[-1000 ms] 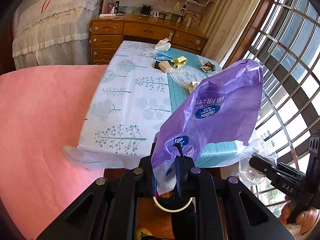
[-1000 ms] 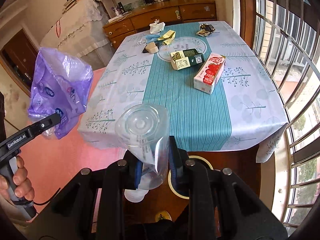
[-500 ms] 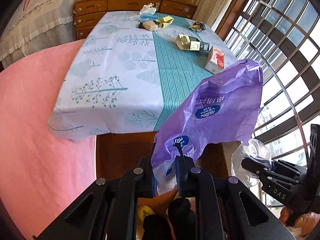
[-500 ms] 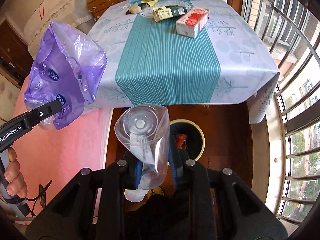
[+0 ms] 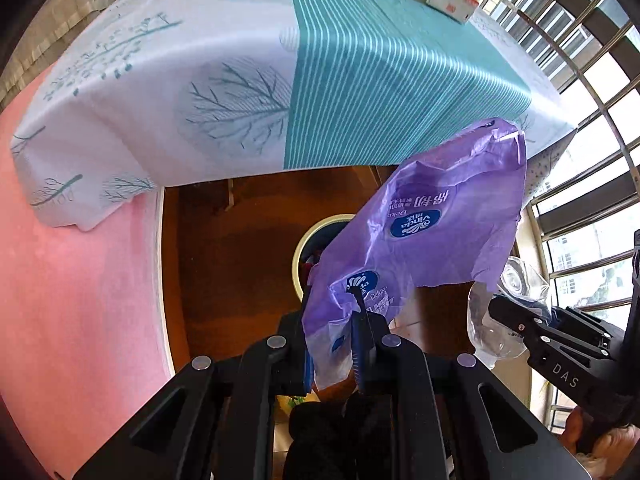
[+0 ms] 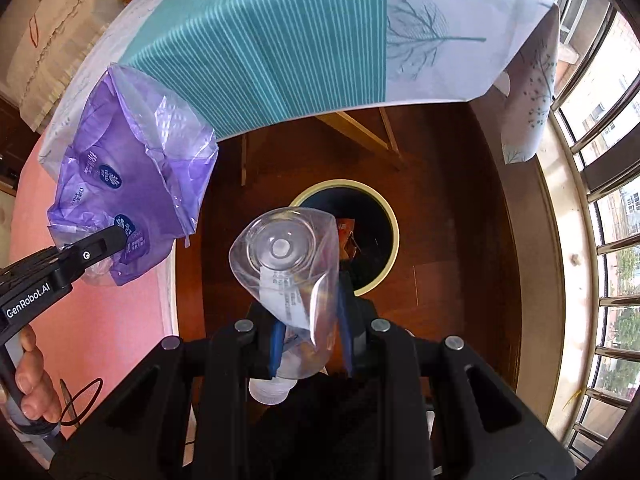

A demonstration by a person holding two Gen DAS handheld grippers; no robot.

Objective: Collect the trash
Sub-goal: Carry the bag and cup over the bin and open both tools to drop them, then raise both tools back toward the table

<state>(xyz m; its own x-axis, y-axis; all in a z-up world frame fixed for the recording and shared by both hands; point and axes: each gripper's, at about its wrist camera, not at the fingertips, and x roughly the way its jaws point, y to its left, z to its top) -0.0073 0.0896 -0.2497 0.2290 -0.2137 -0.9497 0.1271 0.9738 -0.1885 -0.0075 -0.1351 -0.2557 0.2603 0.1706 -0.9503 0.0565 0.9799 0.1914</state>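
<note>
Both grippers have come down from table height, so the trash bin (image 6: 384,216) under the table edge now fills the middle of each view. Left gripper (image 5: 332,344) is clamped on the purple wrapper (image 5: 436,220); right gripper (image 6: 310,344) is clamped on the crushed clear bottle (image 6: 288,264), which hangs just over the bin's rim. Release seems the next step; the wrapper sits more to the side.

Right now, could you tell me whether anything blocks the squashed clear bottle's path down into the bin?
Nothing visible does: the clear bottle hangs over the bin, whose opening shows only trash already inside.
</note>
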